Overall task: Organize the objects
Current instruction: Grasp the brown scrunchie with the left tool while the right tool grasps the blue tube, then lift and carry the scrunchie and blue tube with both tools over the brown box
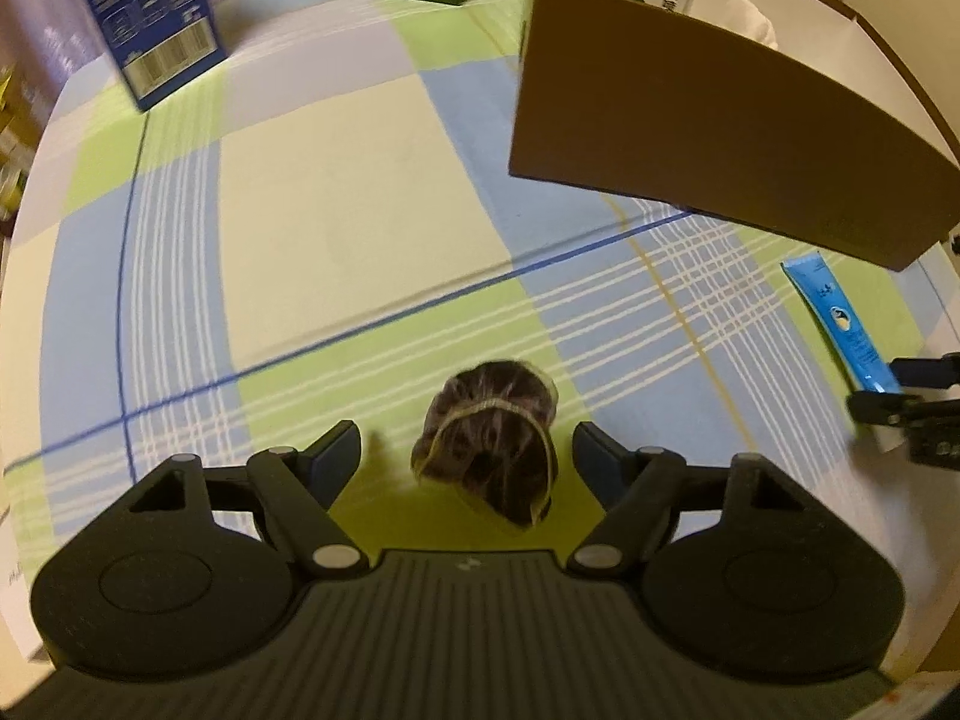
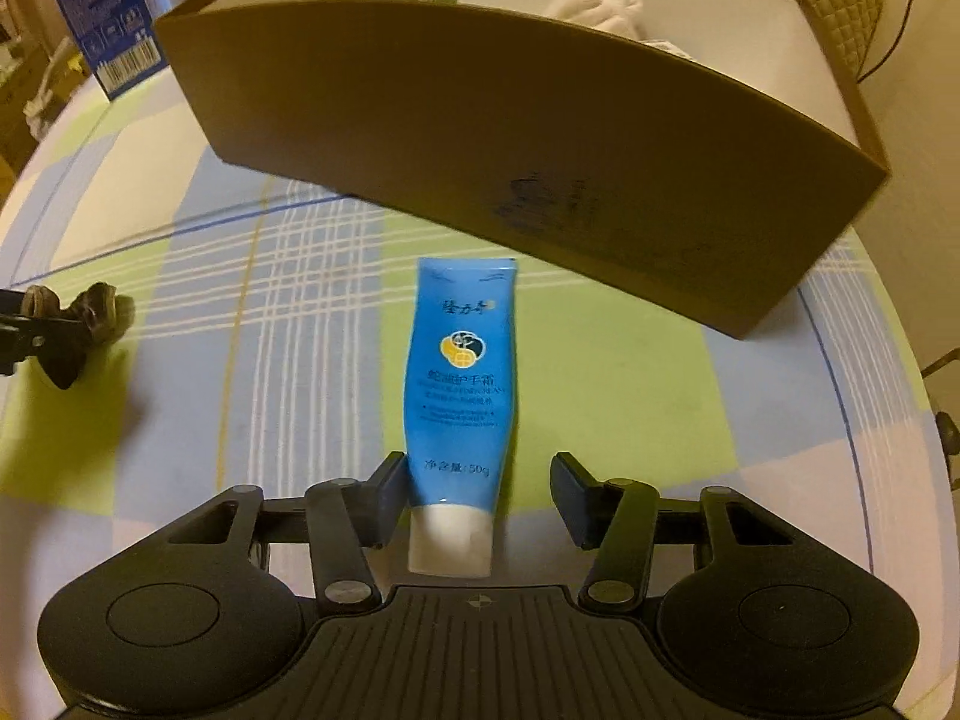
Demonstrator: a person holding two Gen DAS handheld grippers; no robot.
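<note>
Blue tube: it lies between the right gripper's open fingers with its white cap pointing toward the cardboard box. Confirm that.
Not quite. The blue tube does lie between the open fingers of the right gripper, but its white cap points back toward the gripper body, and the flat crimped end faces the cardboard box. The right wrist view shows this.

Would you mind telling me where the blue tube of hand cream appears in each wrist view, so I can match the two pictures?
Left wrist view: the blue tube lies at the far right edge, below the brown cardboard box.
Right wrist view: the tube lies at centre, its white cap between the open right gripper fingers.
Shared landmark: the brown cardboard box, just beyond the tube in both.
</note>
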